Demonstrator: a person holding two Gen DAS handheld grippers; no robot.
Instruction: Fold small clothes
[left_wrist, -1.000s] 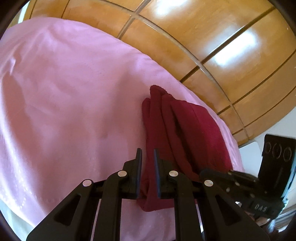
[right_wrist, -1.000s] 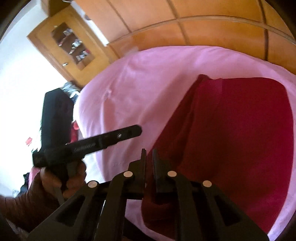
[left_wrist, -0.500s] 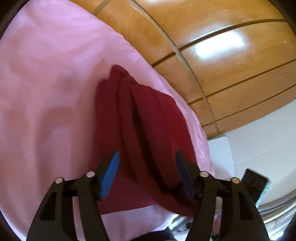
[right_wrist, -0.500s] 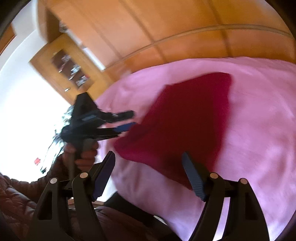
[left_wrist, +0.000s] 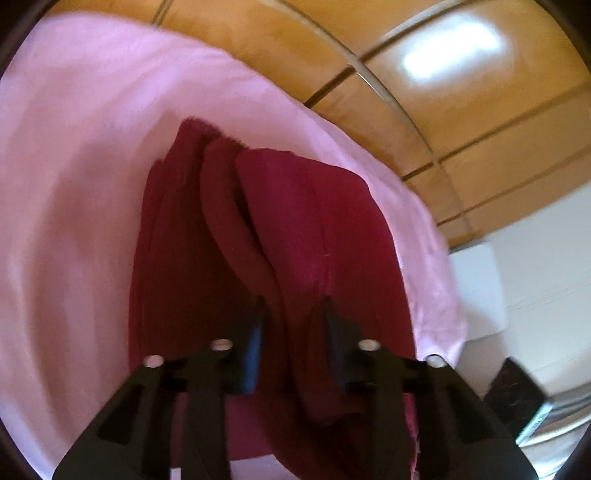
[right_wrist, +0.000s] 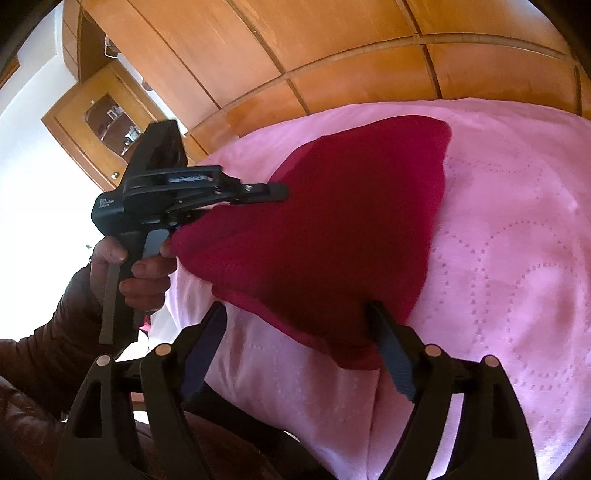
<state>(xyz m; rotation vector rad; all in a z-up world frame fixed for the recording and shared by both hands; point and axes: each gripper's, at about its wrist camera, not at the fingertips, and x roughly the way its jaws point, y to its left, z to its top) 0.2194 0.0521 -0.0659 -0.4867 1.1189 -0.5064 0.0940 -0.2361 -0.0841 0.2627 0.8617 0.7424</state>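
at the far left a hand (right_wrist: 142, 271) in a dark padded sleeve (right_wrist: 44, 350) holds the left gripper (left_wrist: 293, 314) by its grip. its jaws have just been closing, and they now stand narrow with a thick fold of the dark red garment (left_wrist: 266, 236) between the fingers. in the left wrist view the blue pads look very close to the cloth on both sides, but it is blurred there, so i cannot tell if they really press on it.

the garment lies on a pink quilted cover (right_wrist: 517, 258), near its front edge. it is folded in several layers; the layers show as long ridges running away from the left gripper.

further right, the right gripper (right_wrist: 295, 314) is wide open. its left finger is over the bare pink cover, and its right finger touches or lies just beside the near corner of the garment. nothing is gripped between them.

behind the cover stands a wall of wooden panels (right_wrist: 351, 55), with a small glass-door cabinet (right_wrist: 107, 122) at the left.
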